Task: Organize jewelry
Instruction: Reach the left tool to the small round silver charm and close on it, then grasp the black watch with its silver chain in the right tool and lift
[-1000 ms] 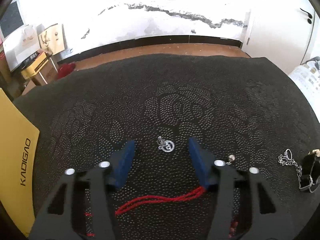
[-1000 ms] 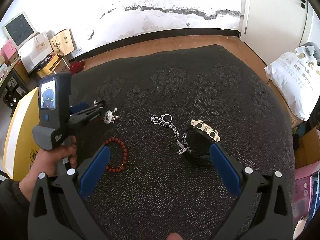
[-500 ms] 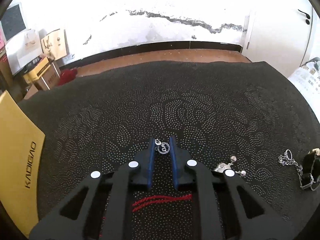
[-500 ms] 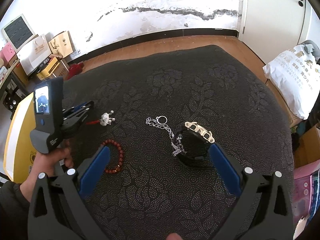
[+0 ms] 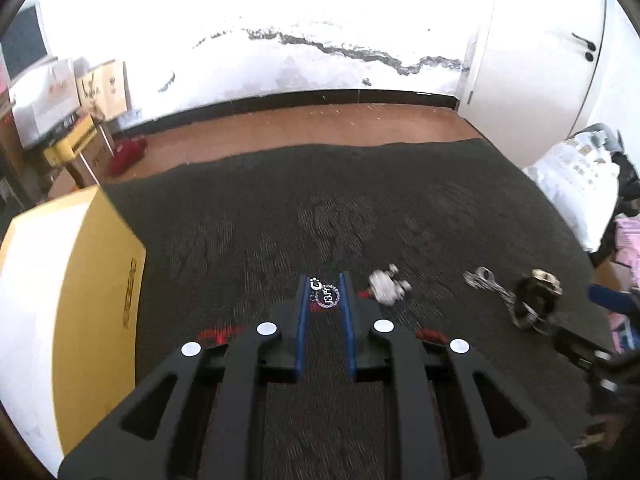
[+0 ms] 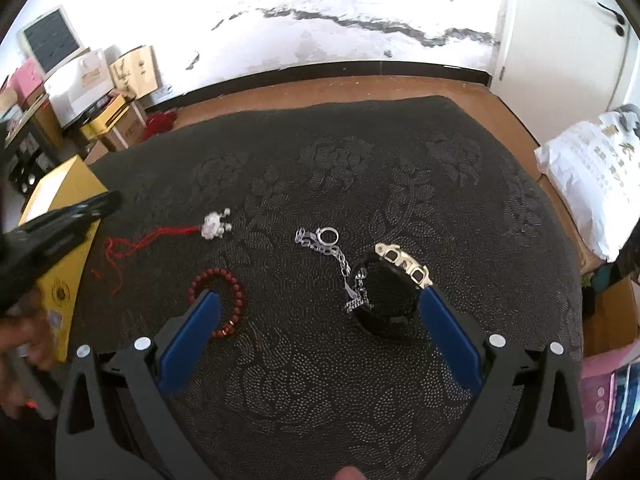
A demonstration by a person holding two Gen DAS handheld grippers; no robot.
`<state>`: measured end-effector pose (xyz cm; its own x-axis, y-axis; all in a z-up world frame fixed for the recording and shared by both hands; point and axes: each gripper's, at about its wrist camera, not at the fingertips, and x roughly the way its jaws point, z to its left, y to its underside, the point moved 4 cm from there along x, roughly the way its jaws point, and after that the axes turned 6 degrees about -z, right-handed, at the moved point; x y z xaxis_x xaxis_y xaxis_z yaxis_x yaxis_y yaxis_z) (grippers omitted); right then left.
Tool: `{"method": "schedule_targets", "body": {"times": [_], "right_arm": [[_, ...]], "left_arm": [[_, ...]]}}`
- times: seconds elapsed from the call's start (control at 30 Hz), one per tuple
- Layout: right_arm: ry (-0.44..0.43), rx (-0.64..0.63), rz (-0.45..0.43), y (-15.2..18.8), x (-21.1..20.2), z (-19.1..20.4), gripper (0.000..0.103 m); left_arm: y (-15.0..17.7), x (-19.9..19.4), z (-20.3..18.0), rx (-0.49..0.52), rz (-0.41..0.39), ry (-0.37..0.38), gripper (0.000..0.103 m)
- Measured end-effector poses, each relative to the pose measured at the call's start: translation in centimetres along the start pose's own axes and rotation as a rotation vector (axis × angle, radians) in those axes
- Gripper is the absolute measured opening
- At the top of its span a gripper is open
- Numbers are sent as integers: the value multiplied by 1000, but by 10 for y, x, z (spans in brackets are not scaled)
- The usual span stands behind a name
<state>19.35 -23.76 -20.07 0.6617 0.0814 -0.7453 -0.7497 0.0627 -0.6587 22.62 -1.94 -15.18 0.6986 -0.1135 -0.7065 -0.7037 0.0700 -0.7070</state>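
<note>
My left gripper (image 5: 325,293) is shut on a small silver ring charm (image 5: 327,297) and holds it above the dark cloth, near the yellow box (image 5: 96,288). In the right wrist view the left gripper (image 6: 60,232) shows over the yellow box (image 6: 64,196). My right gripper (image 6: 316,312) is open and empty above the cloth. Below it lie a red bead bracelet (image 6: 218,304), a silver chain with a ring (image 6: 326,242), a black watch with a gold buckle (image 6: 390,280) and a silver pendant on a red cord (image 6: 214,229).
A dark patterned cloth (image 6: 360,168) covers the table. A white bag (image 6: 592,184) lies at the right. Cardboard boxes (image 6: 116,92) and a monitor (image 6: 50,38) stand at the back left by the wall. Brown floor lies beyond the table.
My left gripper closed on the silver ring charm, lifted it off the cloth and moved left toward the yellow box. My right gripper stayed open and nearly still.
</note>
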Motion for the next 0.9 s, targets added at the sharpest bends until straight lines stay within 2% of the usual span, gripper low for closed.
{"method": "schedule_targets", "body": {"times": [0.1,0.23,0.37,0.43,0.6,0.7,0.8,0.9], "right_arm": [[-29,-55,31,11,7,-1,97],[3,-118,40,20,10,-11,97],[3,-37,23,18,9,-33,97],[-24,-3,20,20,8,-35,97],[-119,-84,41,29,18,14,97],[-135,-146,73,38,28,43,97],[-79,-198,65,36,27,46,97],[29,-164,30,29,24,12,97]], "left_arm": [[3,-14,1,15,-8,3,15],[2,-21,8,19,-20,16,15],[-2,-18,16,0,-10,31,15],[-4,-19,22,-6,-10,37,15],[-5,-18,32,-20,-13,26,15],[-3,-18,34,-22,-10,23,15],[-2,-18,33,-22,-7,26,15],[-2,-17,31,-24,-4,36,15]]}}
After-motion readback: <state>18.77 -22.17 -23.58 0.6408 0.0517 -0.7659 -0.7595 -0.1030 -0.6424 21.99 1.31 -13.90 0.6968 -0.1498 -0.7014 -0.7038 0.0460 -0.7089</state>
